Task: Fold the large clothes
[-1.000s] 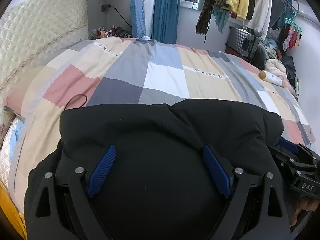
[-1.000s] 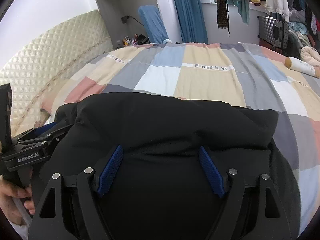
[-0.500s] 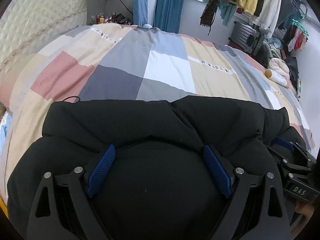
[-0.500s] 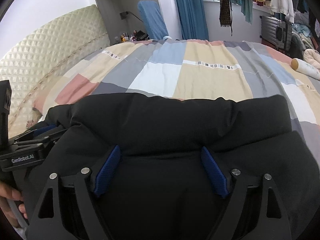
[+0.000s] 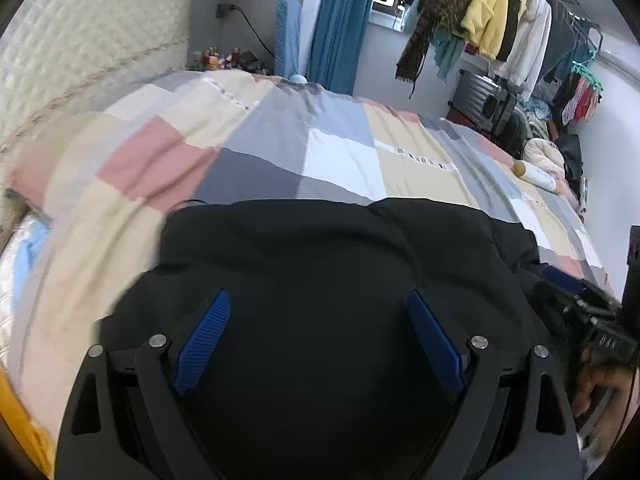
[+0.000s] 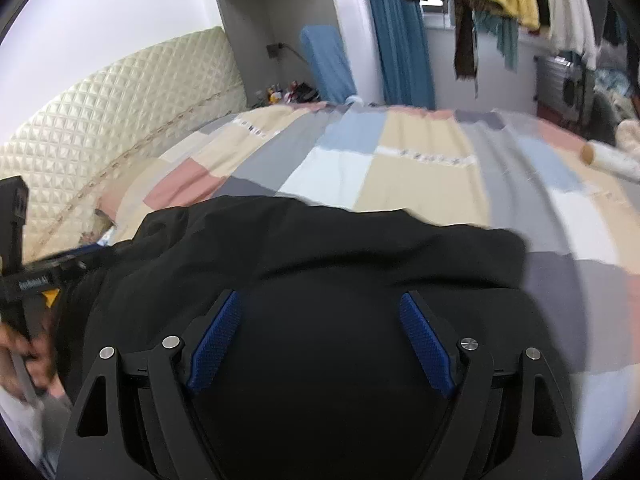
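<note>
Grippers two, left, right, jaws spread, one black garment.

The black coat is matt, soft cloth. The patchwork quilt beneath is smooth cotton-like fabric. The ribbed blue pads sit on matt black plastic fingers with shiny metal screws. At ten o'clock, the headboard looks quilted, faintly glossy.
</note>
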### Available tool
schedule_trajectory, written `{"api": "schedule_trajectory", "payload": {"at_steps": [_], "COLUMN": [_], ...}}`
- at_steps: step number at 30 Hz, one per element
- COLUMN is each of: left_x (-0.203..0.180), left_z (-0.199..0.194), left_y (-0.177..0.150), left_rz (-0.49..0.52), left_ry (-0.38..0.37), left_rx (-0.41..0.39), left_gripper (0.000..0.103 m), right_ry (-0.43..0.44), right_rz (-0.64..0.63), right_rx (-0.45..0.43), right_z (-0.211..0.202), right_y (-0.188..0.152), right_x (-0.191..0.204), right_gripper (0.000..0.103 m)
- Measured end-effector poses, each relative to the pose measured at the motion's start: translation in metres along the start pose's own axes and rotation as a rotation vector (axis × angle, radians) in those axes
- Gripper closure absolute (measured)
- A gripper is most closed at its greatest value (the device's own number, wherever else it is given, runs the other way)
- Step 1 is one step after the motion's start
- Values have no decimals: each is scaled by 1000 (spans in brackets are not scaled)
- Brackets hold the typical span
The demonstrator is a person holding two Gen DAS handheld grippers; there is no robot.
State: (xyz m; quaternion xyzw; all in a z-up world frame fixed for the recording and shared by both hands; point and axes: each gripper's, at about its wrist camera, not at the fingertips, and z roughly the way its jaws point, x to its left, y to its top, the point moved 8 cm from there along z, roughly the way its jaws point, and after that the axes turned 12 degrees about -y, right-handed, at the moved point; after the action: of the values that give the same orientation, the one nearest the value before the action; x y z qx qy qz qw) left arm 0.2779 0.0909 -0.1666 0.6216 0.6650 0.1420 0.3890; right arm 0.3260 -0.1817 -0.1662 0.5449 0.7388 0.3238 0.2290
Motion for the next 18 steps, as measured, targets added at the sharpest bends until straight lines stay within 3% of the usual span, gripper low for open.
{"api": "schedule_trajectory", "payload": {"at_steps": [5,9,12,15,16,18], "left_x": [41,88,106,106,103,92], "left_z": [-50,-71,-68,-58,-57,-56], "left_y": [-14,-44,-66,-75,-75,-73], "left_rz": [-43,-172,-256,-312,-313,-295], "left_ry": [97,143,130,64,52,10], "left_rx": [-55,-31,25,58,59,56], "left_gripper": [10,8,8,9,12,29], "right_ry": [-46,-102,-156,-91,-57,0], "right_rz": [87,161,201,300,332,363], "right_rx": [1,59,123,215,234,245], "right_z": [-33,-43,-40,-25,-23,-23], "right_y": [-12,-38,-59,-77,-81,-84], "right_x": [-48,-85,-109,-124,-127,-123], "right_gripper": [22,22,22,23,32,48]}}
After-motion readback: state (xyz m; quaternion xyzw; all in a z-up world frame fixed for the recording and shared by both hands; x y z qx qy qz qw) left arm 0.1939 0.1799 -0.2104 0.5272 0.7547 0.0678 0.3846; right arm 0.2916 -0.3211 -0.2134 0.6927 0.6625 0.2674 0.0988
